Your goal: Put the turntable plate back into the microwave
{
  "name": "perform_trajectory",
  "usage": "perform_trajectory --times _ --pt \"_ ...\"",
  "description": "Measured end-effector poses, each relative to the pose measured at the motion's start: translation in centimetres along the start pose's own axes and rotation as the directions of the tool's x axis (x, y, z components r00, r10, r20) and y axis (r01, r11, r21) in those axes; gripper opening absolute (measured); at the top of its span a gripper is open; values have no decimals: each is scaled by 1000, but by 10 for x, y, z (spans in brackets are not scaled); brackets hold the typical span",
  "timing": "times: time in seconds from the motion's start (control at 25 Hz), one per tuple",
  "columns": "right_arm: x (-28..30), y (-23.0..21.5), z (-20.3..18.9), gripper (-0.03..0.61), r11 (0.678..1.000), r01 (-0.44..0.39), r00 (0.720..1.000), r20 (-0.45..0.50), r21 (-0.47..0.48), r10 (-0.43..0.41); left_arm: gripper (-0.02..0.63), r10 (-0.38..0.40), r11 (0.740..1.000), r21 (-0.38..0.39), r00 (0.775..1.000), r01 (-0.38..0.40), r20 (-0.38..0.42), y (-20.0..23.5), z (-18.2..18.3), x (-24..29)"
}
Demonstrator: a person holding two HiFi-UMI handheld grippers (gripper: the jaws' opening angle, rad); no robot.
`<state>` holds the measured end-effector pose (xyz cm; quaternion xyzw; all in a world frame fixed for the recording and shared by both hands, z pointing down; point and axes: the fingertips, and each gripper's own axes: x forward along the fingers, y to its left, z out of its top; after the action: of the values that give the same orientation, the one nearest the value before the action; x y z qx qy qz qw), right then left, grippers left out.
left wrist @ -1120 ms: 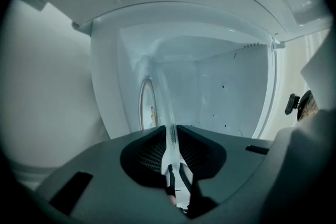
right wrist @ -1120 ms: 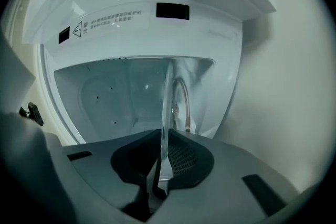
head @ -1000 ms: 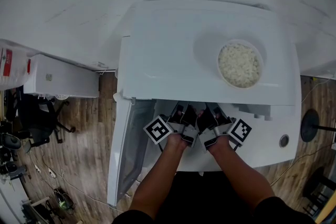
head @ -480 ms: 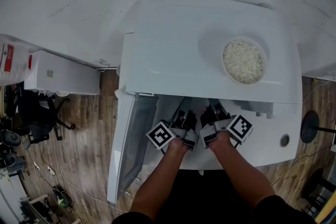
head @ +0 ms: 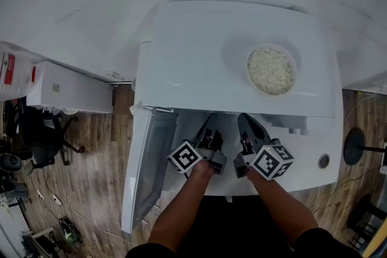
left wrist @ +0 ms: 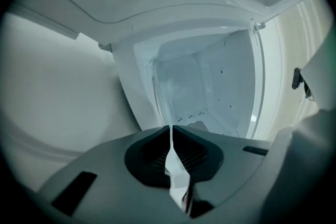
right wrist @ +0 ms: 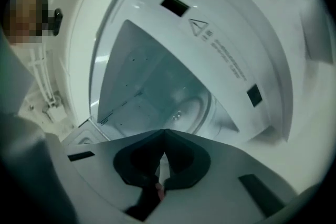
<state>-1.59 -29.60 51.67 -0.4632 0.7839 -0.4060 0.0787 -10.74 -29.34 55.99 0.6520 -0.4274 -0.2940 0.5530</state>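
Observation:
A white microwave [head: 199, 57] stands below me with its door [head: 147, 166] swung open to the left. In the right gripper view a round glass turntable plate [right wrist: 185, 110] lies on the cavity floor. The left gripper view looks into the lit cavity [left wrist: 202, 86]; no plate shows there. My left gripper [head: 210, 125] and right gripper [head: 247, 125] sit side by side just outside the opening, pointing in. Both are shut, tips together, holding nothing; the same shows for the left gripper [left wrist: 171, 127] and the right gripper [right wrist: 165, 132] in their own views.
A bowl of rice [head: 271, 69] sits on top of the microwave at the right. A white box [head: 66, 90] and a dark chair [head: 36, 130] are on the wooden floor to the left. A round stand base [head: 357, 145] is at the right.
Both grippers have drawn back out of the microwave opening toward me, so more of their fingers shows. The right gripper's marker cube has turned.

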Motion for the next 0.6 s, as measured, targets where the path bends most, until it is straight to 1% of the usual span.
perform_trajectory --times 0.04,0.12,0.2,0.24,0.28,0.32,0.36,0.4,0.44,0.48,0.52,0.56,0.6 --pt "-2 4 0 17 998 -10 1000 -11 -62 9 34 12 998 60 1000 -11 -13 -1 -2 -3" --pt "-6 13 -2 17 985 -31 999 -34 -172 25 34 33 983 179 999 -28 -25 -5 -4 -13" --pt "-12 23 -3 17 962 -53 998 -53 -269 40 34 39 956 291 999 -32 -20 -15 -3 -23" --pt "-15 28 -3 17 947 -64 997 -60 -315 47 34 42 932 361 999 -32 -18 -22 -2 -26" --pt "-19 34 -3 17 932 -73 996 -66 -356 53 34 45 893 449 999 -30 -21 -30 -3 -29" --pt "-23 39 -4 17 916 -83 996 -73 -392 59 34 49 837 546 998 -25 -29 -37 -4 -32" --pt "-27 45 -5 17 900 -93 995 -82 -427 64 34 55 771 636 998 -17 -40 -45 -8 -34" --pt "-31 49 -7 17 883 -103 993 -95 -459 66 34 60 707 707 997 -6 -52 -53 -12 -37" --pt "-36 53 -10 17 866 -110 992 -110 -488 64 34 64 649 760 996 6 -62 -59 -16 -39" --pt "-40 56 -13 17 850 -113 991 -124 -515 56 34 66 598 802 995 17 -71 -63 -20 -42" --pt "-45 58 -16 17 836 -113 990 -135 -537 47 34 70 553 833 995 25 -77 -66 -24 -45" --pt "-49 60 -18 17 826 -111 989 -142 -553 37 34 77 518 855 994 29 -80 -70 -28 -48" --pt "-55 61 -20 17 821 -107 989 -145 -561 30 34 87 494 869 993 28 -82 -73 -31 -51"
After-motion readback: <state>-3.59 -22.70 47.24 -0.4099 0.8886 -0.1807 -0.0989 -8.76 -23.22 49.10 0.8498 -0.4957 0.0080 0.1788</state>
